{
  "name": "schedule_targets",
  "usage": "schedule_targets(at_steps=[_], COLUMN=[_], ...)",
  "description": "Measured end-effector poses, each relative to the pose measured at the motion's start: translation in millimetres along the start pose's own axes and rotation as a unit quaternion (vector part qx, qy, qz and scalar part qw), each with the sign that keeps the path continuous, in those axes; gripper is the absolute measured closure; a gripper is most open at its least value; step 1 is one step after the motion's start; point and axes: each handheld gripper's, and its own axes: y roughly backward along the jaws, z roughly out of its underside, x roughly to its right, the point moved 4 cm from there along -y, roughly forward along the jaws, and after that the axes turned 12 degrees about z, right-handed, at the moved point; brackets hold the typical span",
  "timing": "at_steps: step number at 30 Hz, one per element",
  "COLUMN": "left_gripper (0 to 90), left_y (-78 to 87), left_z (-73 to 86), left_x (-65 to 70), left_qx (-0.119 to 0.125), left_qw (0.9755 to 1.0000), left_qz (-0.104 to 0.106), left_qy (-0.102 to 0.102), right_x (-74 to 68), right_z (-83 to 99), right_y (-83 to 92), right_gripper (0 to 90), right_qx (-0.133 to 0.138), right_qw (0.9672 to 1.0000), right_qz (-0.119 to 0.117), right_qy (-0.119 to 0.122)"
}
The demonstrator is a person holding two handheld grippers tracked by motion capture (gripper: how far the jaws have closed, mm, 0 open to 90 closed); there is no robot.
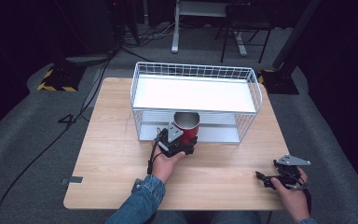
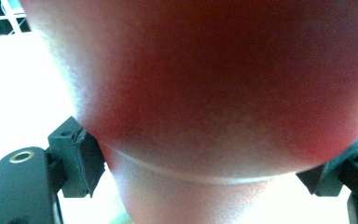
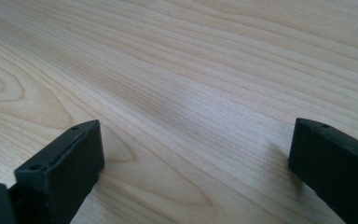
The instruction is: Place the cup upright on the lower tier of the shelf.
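Between left fingers (image 2: 81, 158), one red cup (image 1: 187, 127)

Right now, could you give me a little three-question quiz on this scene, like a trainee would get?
1. What does the left gripper hold?
2. True or false: the right gripper is shut on something.
3. The red cup is: A) on the wire rack's top shelf, B) at the front of its lower shelf, C) near the table's front edge.

Key: 1. the red cup; 2. false, its jaws stand open over bare wood; 3. B.
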Motion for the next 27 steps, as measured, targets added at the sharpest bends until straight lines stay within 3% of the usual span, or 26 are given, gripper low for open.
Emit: schedule_targets(at_steps=[3,11,21,27], left_gripper=[17.0,17.0,17.0,17.0], left_y=[-7.1,-24.9,-41.7,-49.8], left_z=[-1.7,-3.1,-6.4,-4.2], left_x=[-6.3,-22.8,-38.9,-41.4], left_qx=[0.014,0.007,-0.003,-0.009], left_qw=[0.9999,0.9999,0.9995,0.9992], left_qz=[0.001,-0.014,-0.030,-0.038], left_qy=[0.009,-0.003,-0.001,0.012], right_x=[0.0,-0.2,-0.9,-1.0], right_z=[0.0,0.0,0.0,0.0], right_y=[0.0,0.0,0.3,0.2], right_gripper=[3.3,3.2,2.8,2.8], right_qx=[0.000,0.001,0.000,0.000], right_qw=[1.0000,1.0000,1.0000,1.0000], right_qz=[0.000,-0.003,-0.007,-0.007], right_qy=[0.000,0.002,0.005,0.005])
